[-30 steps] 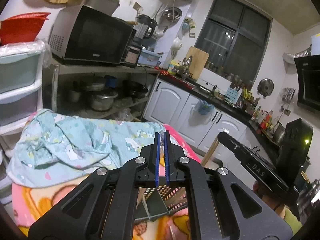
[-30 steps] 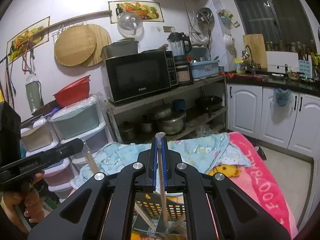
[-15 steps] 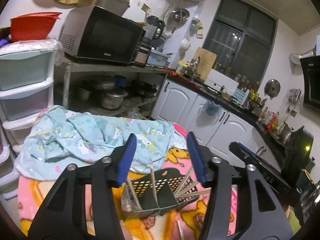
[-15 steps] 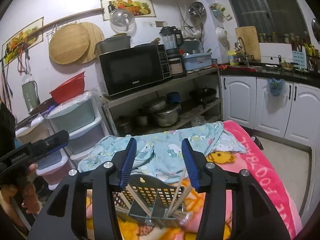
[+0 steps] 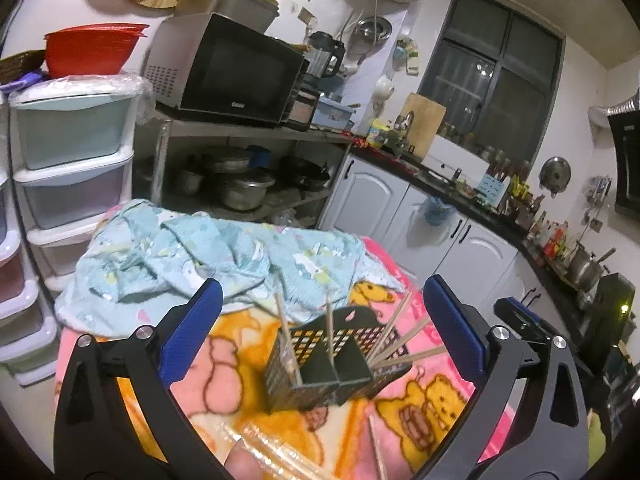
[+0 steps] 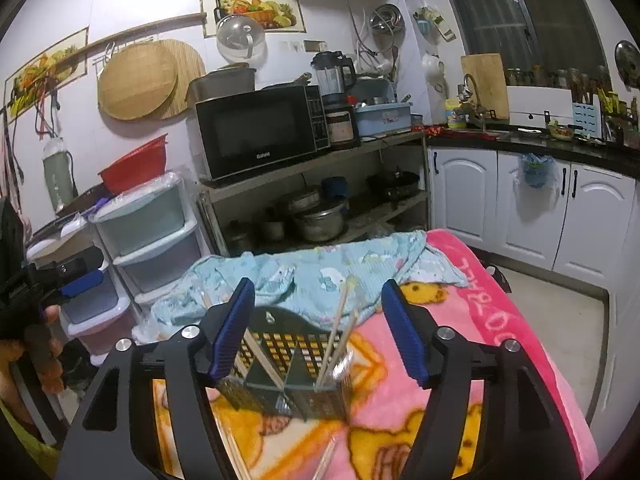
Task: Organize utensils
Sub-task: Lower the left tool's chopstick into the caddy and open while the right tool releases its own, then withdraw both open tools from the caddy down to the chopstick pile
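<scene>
Now both the left claw (image 5: 318, 322) and right claw (image 6: 318, 330), jaws just opening, gape empty above the caddy (image 5: 334, 360).

We see a black perforated utensil holder (image 5: 320, 364) standing upright on the pink cartoon blanket. Its divided compartments hold several wooden chopsticks (image 5: 402, 342) leaning outward; more chopsticks (image 5: 376, 446) lie on the blanket nearby.

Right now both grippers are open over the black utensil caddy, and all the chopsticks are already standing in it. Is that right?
Not quite. Both the left gripper and right gripper are open, their jaws just opened with nothing gripped, above the black caddy. But the left wrist view shows a loose chopstick lying on the pink blanket in front of it.
</scene>
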### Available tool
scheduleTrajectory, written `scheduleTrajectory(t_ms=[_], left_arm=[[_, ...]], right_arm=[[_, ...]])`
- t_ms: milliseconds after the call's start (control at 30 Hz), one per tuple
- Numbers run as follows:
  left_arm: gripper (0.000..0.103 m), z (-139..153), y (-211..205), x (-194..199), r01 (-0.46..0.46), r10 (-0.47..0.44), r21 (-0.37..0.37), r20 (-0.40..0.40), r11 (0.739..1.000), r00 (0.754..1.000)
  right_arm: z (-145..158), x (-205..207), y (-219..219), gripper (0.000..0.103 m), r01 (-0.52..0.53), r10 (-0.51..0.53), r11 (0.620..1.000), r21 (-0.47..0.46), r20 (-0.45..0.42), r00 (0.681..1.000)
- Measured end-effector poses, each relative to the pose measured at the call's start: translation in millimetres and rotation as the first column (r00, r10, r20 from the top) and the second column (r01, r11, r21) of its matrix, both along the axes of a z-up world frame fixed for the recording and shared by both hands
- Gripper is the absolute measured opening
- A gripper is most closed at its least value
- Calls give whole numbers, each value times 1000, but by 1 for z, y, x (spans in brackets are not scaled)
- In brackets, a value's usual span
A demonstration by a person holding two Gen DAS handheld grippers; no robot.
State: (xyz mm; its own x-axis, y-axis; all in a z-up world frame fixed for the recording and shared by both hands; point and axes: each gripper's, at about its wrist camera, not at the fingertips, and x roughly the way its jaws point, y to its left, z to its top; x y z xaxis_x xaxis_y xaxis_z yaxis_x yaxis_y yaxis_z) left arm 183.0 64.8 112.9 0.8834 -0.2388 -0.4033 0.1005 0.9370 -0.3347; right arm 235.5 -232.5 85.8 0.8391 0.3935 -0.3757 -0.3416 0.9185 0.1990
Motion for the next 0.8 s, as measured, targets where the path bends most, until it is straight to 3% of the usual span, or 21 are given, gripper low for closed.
scheduleTrajectory(t_ms=[800], left_arm=[[92,-49,24,-30,-58,60,17,-119,998,991]], right_arm=[[-40,-32,29,70,-122,111,987,-100,-110,988]])
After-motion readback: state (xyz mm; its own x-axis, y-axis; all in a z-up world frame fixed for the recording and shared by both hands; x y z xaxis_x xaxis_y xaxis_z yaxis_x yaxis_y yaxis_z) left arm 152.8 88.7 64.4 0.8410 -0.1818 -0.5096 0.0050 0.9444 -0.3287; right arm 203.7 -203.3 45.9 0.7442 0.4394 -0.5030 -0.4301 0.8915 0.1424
